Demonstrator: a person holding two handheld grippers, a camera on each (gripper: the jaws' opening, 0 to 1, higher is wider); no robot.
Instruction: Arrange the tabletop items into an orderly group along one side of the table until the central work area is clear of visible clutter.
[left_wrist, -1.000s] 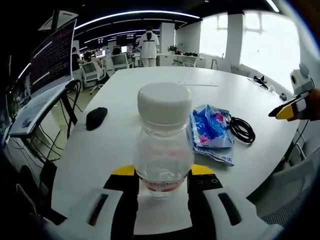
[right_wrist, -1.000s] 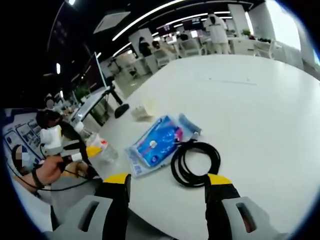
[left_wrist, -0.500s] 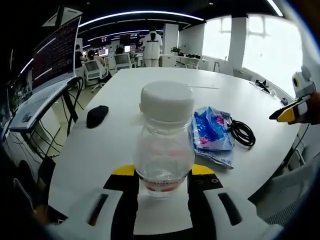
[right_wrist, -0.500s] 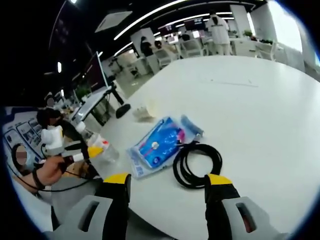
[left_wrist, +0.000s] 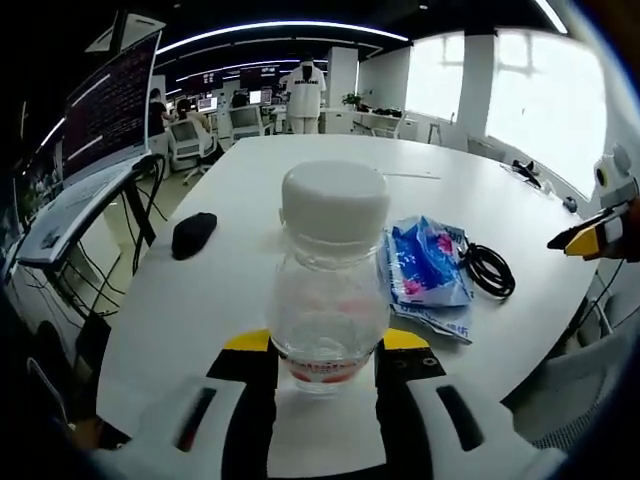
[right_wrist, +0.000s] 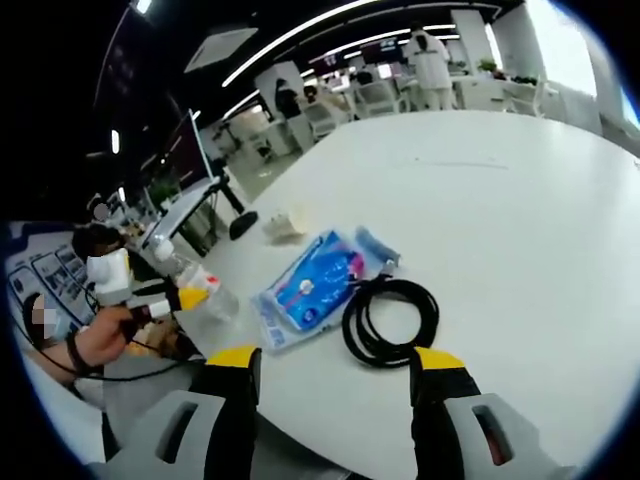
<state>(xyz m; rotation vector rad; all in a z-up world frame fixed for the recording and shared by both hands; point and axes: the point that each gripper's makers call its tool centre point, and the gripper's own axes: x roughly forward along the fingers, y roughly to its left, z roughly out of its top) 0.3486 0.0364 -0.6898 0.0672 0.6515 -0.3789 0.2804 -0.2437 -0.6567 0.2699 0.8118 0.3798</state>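
Table (left_wrist: 300, 170): white, round; items gathered near its close edge.
Snack bag (left_wrist: 425, 270): blue, flat, just right of the bottle, touching the cable.
Bottle (left_wrist: 330, 280): clear, white cap, upright, clamped between the left gripper's (left_wrist: 326, 345) jaws. Step judged: carrying; next, set it beside the bag.
Cable (right_wrist: 390, 320): black coil, just ahead of the right gripper (right_wrist: 335, 362), jaws wide apart, empty.
Mouse (left_wrist: 192, 235): black, apart at left.

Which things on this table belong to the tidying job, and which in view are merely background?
For the job:
clear bottle, held in the left hand-held gripper
blue packet
coiled black cable
black mouse
crumpled wrapper

Background:
monitor
office chairs
standing person
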